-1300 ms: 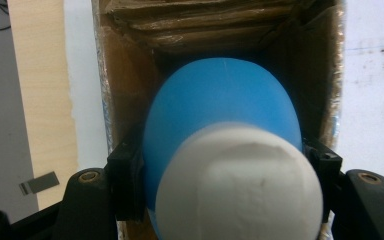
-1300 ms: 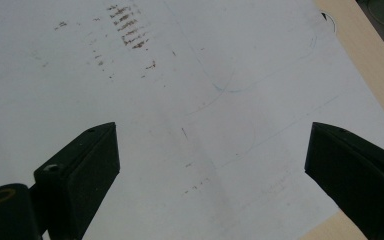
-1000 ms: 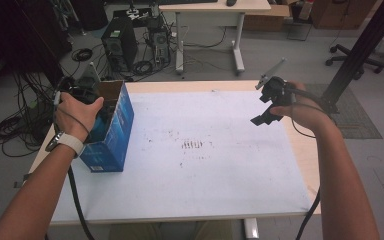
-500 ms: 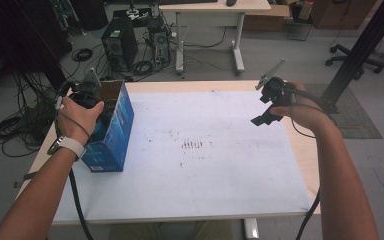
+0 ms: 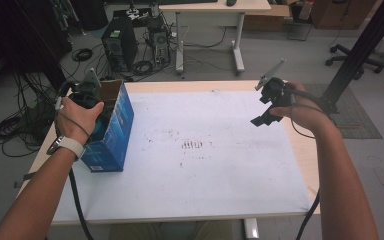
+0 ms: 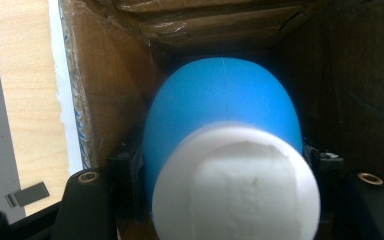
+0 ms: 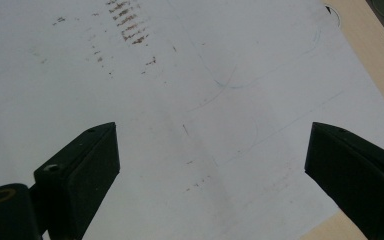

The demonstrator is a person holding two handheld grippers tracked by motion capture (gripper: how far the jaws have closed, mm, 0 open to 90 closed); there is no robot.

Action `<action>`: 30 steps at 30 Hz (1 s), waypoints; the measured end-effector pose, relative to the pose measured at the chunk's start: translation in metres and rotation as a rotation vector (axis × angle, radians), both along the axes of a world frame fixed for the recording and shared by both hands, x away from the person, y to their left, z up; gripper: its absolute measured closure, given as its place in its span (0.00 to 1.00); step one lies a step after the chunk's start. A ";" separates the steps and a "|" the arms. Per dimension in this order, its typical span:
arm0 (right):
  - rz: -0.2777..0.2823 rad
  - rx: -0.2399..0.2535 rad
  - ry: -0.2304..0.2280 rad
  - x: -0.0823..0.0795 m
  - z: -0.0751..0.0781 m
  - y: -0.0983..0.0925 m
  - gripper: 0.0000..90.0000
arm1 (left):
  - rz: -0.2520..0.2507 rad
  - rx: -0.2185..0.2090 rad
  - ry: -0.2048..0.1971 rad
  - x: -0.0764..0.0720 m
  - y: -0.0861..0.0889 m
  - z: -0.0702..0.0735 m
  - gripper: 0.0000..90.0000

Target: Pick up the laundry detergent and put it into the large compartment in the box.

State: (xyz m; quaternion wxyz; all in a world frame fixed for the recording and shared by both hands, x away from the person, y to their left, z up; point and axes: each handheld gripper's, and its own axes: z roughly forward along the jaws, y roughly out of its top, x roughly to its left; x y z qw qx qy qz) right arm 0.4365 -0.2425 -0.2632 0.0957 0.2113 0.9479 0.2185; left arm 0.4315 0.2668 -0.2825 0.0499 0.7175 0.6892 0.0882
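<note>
Left tongs [image 6: 220, 165] shifted slightly — clamp smooth blue bottle [image 6: 220, 120] inside cardboard box [image 5: 112, 130] | right tongs [image 7: 210, 165] agape

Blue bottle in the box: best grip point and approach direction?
Judging by the left gripper view, take the blue bottle across its rounded body just behind the white cap, coming in through the cardboard box's open top. The walls block side access, and the left gripper already clamps it there.

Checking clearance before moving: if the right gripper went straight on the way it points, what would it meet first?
Most likely the bare white sheet on the table. The right gripper has open jaws, and nothing stands between them and the sheet, though how far off it is I can't tell.
</note>
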 end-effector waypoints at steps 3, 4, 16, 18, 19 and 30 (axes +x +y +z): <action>-0.001 0.000 0.000 0.000 0.000 0.000 0.08 | -0.007 -0.008 0.000 0.000 0.002 0.000 0.41; -0.001 0.000 0.000 -0.001 0.000 -0.001 0.08 | -0.007 -0.011 0.003 0.000 0.003 0.000 0.41; -0.002 0.002 0.000 -0.003 0.001 -0.001 0.08 | -0.028 -0.026 0.014 0.001 0.004 -0.001 0.35; -0.003 -0.001 0.002 -0.003 0.001 -0.001 0.08 | -0.034 -0.029 0.022 0.002 0.004 -0.002 0.32; -0.003 0.000 0.002 -0.003 0.001 -0.001 0.08 | -0.036 -0.032 0.024 0.002 0.004 -0.002 0.31; -0.002 -0.002 0.006 -0.004 0.001 0.000 0.08 | -0.041 -0.026 0.030 0.002 0.003 -0.001 0.27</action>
